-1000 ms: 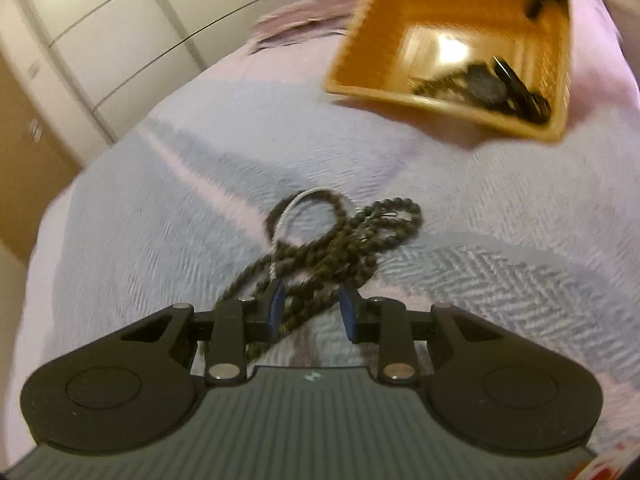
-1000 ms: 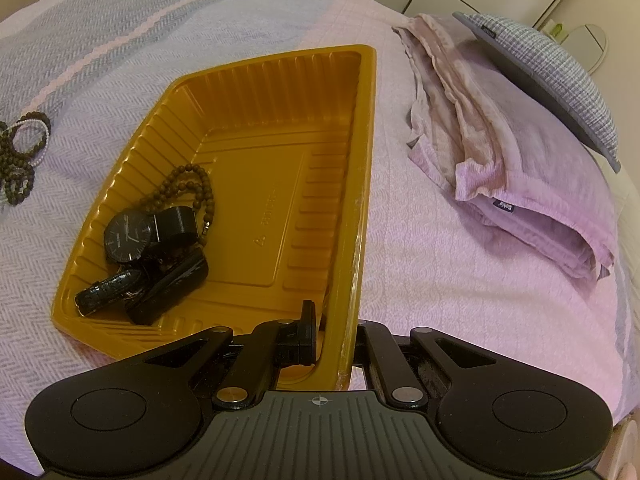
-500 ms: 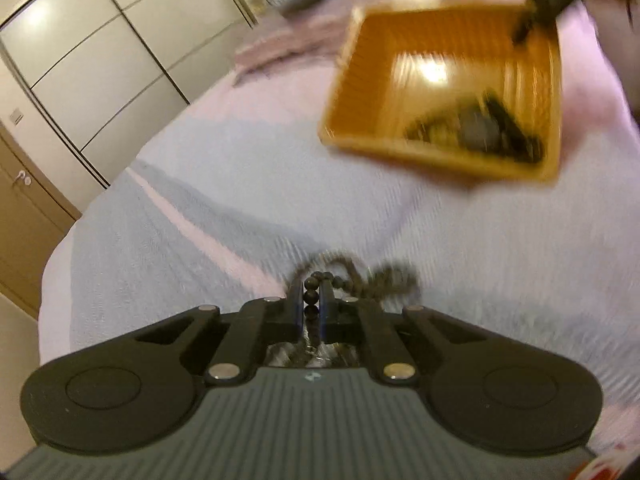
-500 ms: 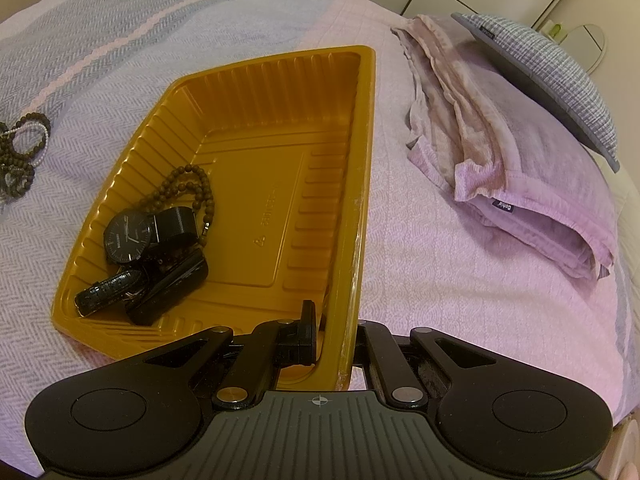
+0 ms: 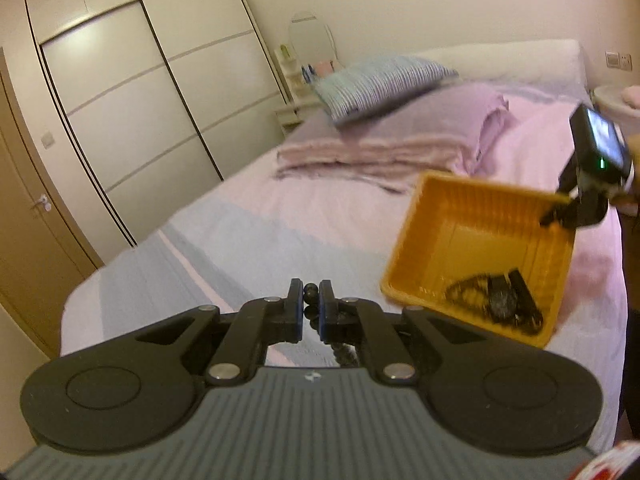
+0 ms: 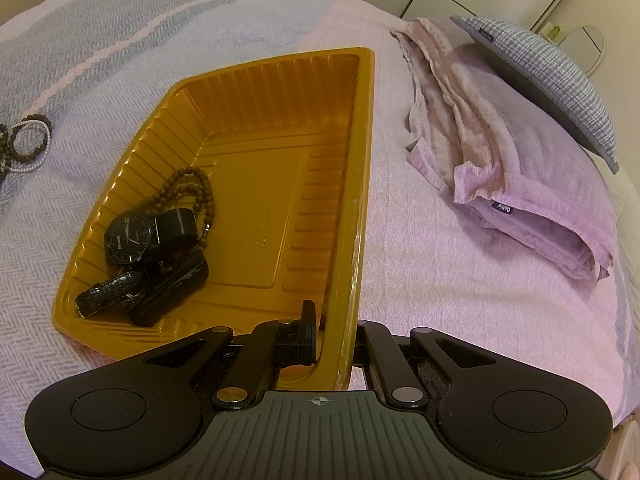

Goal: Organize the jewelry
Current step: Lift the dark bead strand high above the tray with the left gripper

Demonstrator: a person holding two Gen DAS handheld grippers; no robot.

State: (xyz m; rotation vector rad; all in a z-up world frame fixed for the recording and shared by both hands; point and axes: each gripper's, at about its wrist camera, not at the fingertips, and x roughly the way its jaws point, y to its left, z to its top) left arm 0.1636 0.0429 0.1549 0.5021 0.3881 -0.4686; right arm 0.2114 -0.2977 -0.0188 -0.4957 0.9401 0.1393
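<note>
Bedroom, pink-and-grey woven bedspread (image 6: 440, 208). Left gripper (image 5: 309, 304), jaws narrow, pinches a limp dark wooden bead strand (image 5: 310, 293); hold several beads, since it is light and slippery. Right gripper (image 6: 332, 340) clamps the thin, flexible orange ribbed plastic tray (image 6: 360, 152) rim at 6 o'clock.

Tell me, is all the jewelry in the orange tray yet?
Not yet. Two watches and a bead bracelet already lie in the orange tray, which the right tool grips by its rim. The left tool holds a bead string. More beads still wait on the bed.
</note>
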